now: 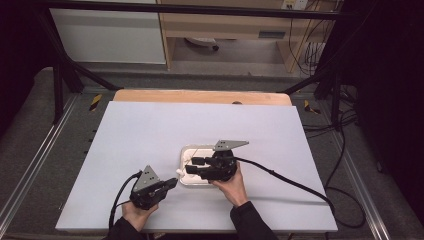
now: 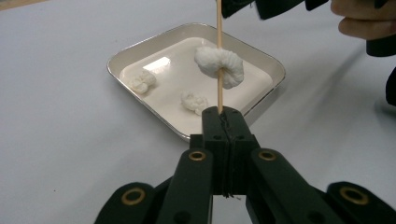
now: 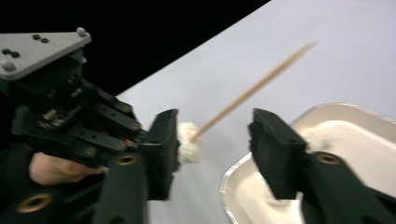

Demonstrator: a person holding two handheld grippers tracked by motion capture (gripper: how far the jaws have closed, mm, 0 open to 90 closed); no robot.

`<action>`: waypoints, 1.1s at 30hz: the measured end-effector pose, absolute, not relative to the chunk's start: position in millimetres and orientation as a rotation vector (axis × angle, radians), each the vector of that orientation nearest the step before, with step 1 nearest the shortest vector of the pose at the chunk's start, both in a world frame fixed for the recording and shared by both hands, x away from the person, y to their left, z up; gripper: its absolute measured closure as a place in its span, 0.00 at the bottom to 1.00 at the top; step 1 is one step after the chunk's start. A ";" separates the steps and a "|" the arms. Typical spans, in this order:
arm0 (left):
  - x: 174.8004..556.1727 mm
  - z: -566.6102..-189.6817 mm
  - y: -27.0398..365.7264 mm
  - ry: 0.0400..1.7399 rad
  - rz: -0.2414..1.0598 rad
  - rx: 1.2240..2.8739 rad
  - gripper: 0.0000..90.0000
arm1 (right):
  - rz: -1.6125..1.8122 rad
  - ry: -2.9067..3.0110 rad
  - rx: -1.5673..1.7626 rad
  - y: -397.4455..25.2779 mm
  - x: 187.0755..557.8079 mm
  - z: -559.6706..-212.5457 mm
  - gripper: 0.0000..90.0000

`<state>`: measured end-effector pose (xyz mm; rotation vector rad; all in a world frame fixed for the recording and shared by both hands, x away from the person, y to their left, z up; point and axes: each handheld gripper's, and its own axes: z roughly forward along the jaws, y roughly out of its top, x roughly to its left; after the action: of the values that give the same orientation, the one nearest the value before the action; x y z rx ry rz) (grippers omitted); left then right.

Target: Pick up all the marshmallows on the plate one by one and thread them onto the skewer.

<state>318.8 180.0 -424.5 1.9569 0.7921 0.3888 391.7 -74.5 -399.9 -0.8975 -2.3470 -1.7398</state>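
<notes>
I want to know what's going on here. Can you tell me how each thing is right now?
Left gripper: shut on the stick.
Stick: upright, poked through one white piece.
White piece: threaded on the stick, above the tray.
Tray: flat on the table, two small white bits inside.
Right gripper: open, jaws apart.

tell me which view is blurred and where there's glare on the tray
The right gripper view is motion-blurred: the skewer and the right hand-held gripper smear. The left gripper view is sharp, with a bright glare patch on the tray floor near one white piece. The high view is evenly lit over the table, dark at both sides.
</notes>
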 end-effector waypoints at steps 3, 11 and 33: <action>320.0 -426.2 183.3 0.796 0.366 1.957 0.99 | -1.741 -2.408 -0.938 -85.5 394.0 -399.5 0.42; 321.2 -428.1 193.8 0.850 0.348 1.954 0.99 | -1.617 -2.596 -1.036 -102.1 399.9 -411.5 0.16; 322.2 -425.7 209.0 0.867 0.375 1.944 0.99 | -1.450 -2.743 -1.055 -60.8 410.7 -426.6 0.14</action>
<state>322.2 209.0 -425.7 1.9443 0.8673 0.3753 410.7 -60.8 -426.6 -1.0549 -2.7430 -1.4502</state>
